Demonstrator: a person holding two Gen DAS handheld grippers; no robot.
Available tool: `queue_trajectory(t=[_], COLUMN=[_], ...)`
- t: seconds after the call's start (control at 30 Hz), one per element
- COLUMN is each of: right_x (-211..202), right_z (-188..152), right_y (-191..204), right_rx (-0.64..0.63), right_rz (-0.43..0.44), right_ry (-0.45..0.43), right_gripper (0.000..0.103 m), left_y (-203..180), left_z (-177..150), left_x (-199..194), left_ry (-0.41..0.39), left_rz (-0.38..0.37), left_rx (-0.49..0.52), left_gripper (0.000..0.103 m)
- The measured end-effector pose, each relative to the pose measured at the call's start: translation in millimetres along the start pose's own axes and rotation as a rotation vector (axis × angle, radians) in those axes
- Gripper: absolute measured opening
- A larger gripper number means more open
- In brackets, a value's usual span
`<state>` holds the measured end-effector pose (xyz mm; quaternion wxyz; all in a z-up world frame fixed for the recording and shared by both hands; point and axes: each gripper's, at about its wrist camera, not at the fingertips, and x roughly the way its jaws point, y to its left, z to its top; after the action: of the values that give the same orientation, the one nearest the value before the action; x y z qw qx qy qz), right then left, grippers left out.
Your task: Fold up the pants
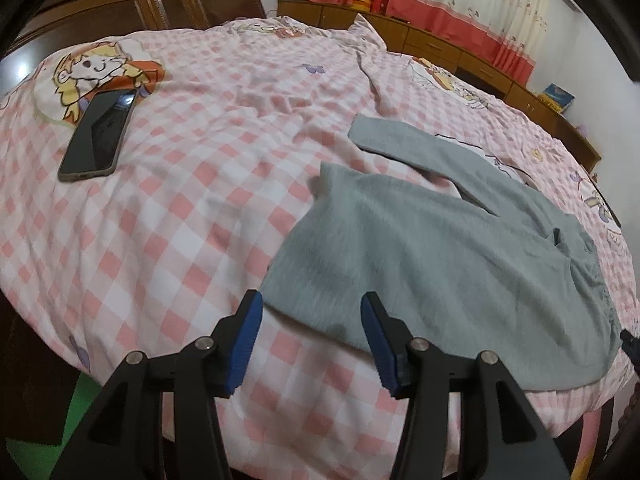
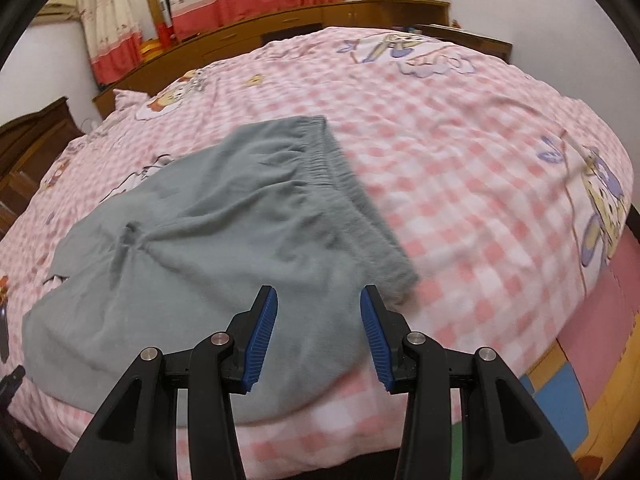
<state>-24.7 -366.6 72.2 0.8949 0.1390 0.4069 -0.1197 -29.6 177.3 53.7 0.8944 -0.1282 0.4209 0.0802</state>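
Grey fleece pants (image 1: 432, 264) lie spread flat near the front edge of the bed (image 1: 192, 216), one leg angled away from the other, the elastic waistband (image 2: 352, 196) at the right end. Laid out like this, the cloth gives each side a free hem to take: the leg end sits before the left gripper (image 1: 310, 340), the waist corner before the right gripper (image 2: 318, 332).

Both grippers have their blue pads (image 1: 244, 344) spread wide and pinch nothing. Each hangs just short of the near edge of the pants, seemingly lined up for a two-handed pick that would carry one half over the other. No fold looks begun yet; the crotch area is bunched into a small ridge, which may want smoothing first. Soft pile like this should grip well but may drag the sheet with it.

Under the pants is a pink-and-white checked cover with cartoon prints, loosely wrinkled toward the far side. A phone (image 1: 100, 132) rests face up well away to the left, clear of the work. Beyond the bed stand a low wooden cabinet (image 2: 288, 20) and red-banded curtains (image 1: 468, 12); dark wooden furniture sits to the left, though motion blur softens the details.
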Motion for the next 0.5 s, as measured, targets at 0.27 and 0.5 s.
queue_trajectory(t=[0.27,0.5], right_x=[-2.0,13.5], right_z=[-11.0,-15.4], right_y=[-20.3,-39.3], right_rx=[0.011,0.081], right_rz=[0.0,0.03], right_ry=[0.018,0.049], right_gripper=[0.044,0.044], left_y=[0.0,-18.1], left_z=[-8.0,-9.0], left_x=[3.7,20.7], left_ry=[0.043,0.048], left_rz=[0.005,0.004], left_rx=[-0.041,0.027], left_gripper=[0.058,0.064])
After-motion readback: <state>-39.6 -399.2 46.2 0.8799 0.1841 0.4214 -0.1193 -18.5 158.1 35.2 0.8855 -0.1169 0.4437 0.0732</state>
